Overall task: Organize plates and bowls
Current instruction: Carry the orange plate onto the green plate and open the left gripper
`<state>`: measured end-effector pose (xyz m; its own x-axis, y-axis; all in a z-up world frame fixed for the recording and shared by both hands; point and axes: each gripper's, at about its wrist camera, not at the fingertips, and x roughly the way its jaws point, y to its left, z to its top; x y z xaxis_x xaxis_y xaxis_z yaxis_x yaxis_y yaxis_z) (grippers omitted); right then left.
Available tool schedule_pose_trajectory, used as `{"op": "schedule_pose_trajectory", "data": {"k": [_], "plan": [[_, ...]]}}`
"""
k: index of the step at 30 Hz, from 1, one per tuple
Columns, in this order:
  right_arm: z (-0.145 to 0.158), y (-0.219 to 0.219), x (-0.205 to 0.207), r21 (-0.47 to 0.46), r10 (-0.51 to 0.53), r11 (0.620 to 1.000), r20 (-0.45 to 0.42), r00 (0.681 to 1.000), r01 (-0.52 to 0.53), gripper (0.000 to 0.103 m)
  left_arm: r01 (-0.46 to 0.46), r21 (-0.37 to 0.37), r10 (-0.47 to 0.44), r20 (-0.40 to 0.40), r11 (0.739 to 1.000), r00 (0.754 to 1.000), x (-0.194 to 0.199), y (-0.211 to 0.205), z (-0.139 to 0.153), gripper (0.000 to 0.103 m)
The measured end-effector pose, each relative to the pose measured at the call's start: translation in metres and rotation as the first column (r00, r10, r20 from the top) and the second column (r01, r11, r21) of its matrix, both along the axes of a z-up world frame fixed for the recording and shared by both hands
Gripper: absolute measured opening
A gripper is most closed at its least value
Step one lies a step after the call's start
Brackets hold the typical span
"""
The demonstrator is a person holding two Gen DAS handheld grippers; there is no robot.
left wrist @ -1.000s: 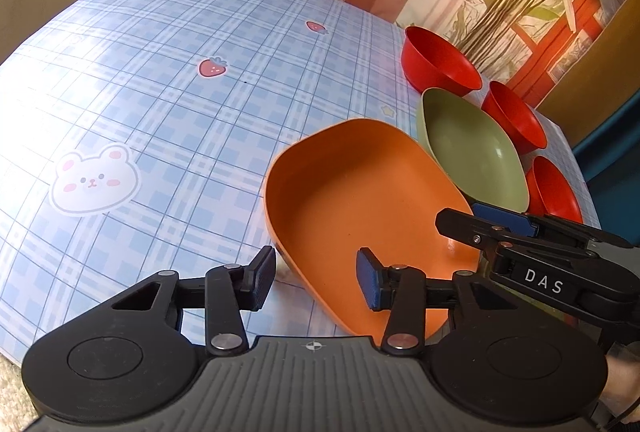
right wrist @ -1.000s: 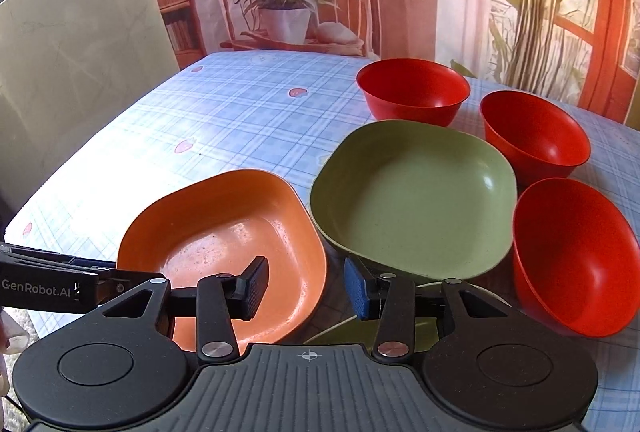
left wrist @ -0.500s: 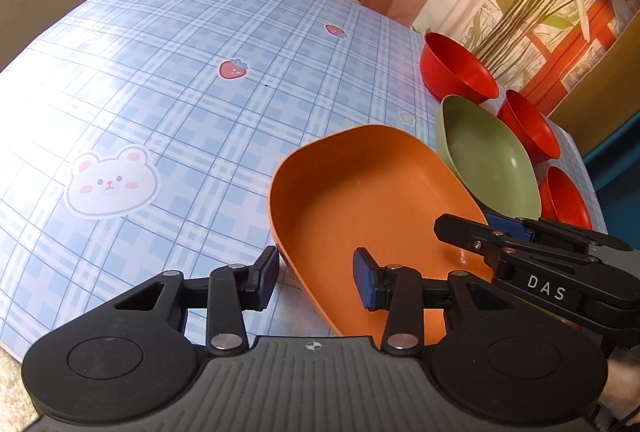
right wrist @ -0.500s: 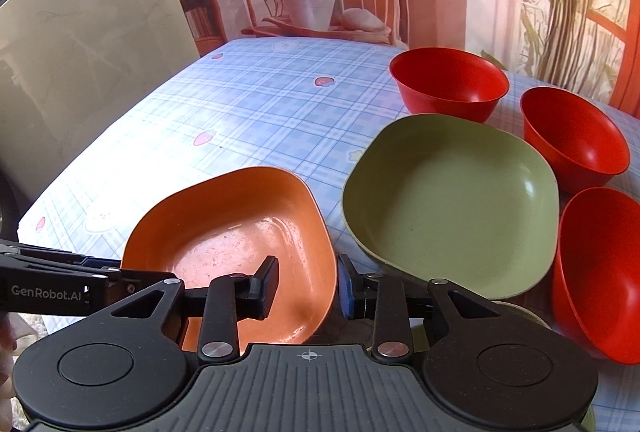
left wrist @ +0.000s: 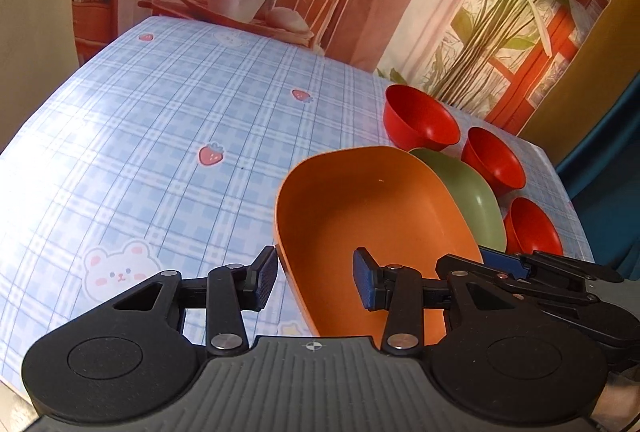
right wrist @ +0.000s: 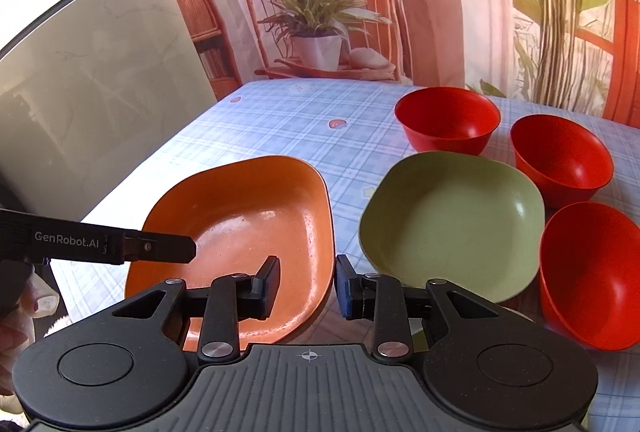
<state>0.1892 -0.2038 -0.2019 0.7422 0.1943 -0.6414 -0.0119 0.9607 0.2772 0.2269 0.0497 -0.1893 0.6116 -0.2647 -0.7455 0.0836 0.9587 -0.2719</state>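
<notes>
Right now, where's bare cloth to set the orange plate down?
Free: the checked tablecloth left of the orange plate, out to the bear print. Crowded: the right side, where the green plate sits ringed by three red bowls.

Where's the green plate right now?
In the right wrist view the green plate sits right of the orange plate, ringed by three red bowls.
</notes>
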Motion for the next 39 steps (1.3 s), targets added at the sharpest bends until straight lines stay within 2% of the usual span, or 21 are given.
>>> {"op": "schedule_pose_trajectory", "data": {"k": [5,13,17,27,39], "plan": [[0.008,-0.017,-0.007,0.019,-0.056,0.998,0.038,0.998,0.055,0.028,0.091,0.036,-0.092,0.025,0.995,0.995,0.025,-0.02,0.013,0.044],[-0.007,-0.053,-0.012,0.049,-0.166,0.985,0.028,0.986,0.164,0.028,0.213,0.063,-0.212,-0.019,0.975,0.977,0.063,-0.055,-0.002,0.044],[-0.019,-0.065,-0.012,0.059,-0.207,0.977,0.008,0.978,0.206,0.028,0.242,0.067,-0.237,-0.072,0.968,0.969,0.083,-0.07,-0.013,0.044],[-0.027,-0.085,-0.008,0.065,-0.266,0.962,-0.004,0.964,0.266,0.028,0.282,0.093,-0.274,-0.084,0.955,0.958,0.104,-0.096,-0.022,0.044],[-0.027,-0.098,-0.004,0.03,-0.302,0.953,-0.012,0.953,0.302,0.028,0.302,0.115,-0.291,-0.099,0.946,0.951,0.116,-0.117,-0.04,0.044]]}}
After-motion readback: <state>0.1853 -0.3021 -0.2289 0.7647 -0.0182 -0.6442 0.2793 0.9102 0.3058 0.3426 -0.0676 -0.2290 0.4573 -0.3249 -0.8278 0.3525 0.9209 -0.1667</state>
